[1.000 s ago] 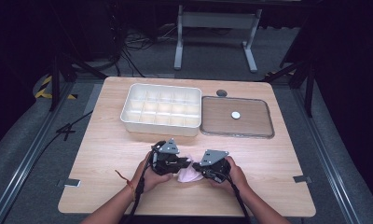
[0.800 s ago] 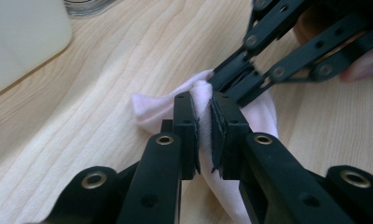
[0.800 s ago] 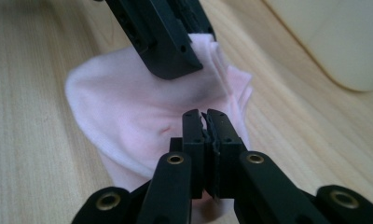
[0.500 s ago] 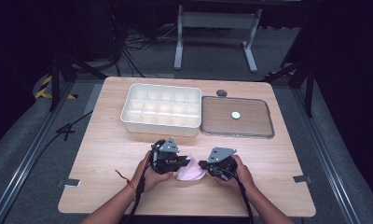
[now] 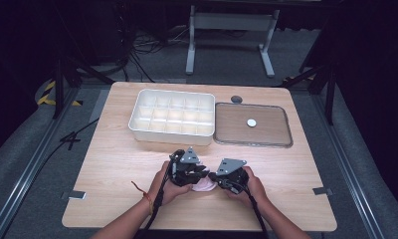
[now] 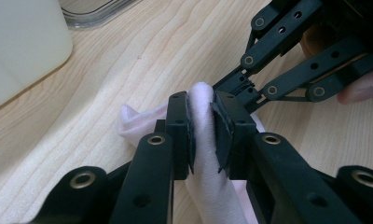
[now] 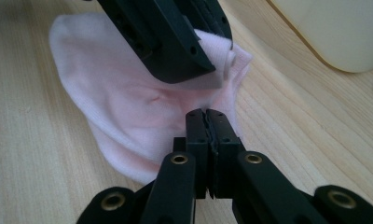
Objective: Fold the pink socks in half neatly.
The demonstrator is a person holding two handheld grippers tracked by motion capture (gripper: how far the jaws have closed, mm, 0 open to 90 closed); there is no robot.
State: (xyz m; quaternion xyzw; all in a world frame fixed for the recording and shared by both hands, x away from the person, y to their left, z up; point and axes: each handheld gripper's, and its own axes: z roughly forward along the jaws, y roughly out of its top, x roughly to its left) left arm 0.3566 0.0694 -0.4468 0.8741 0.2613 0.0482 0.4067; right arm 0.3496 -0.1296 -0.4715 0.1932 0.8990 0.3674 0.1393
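Wooden table [image 5: 112,189] w/ dark floor around it. Pale pink sock [image 6: 208,186] lies on the wood near the front edge, right btwn both hands. Left gripper [image 6: 202,133] is pinching a bunched fold of the sock; its jaws have just been easing apart a bit, fabric's between the pads tho. Right gripper [image 7: 207,135] has jaws pressed together at the sock's edge, can't tell if it's nipping fabric. White divided tray [image 5: 172,117] and clear lid [image 5: 281,142] sit farther back, well apart from the sock.
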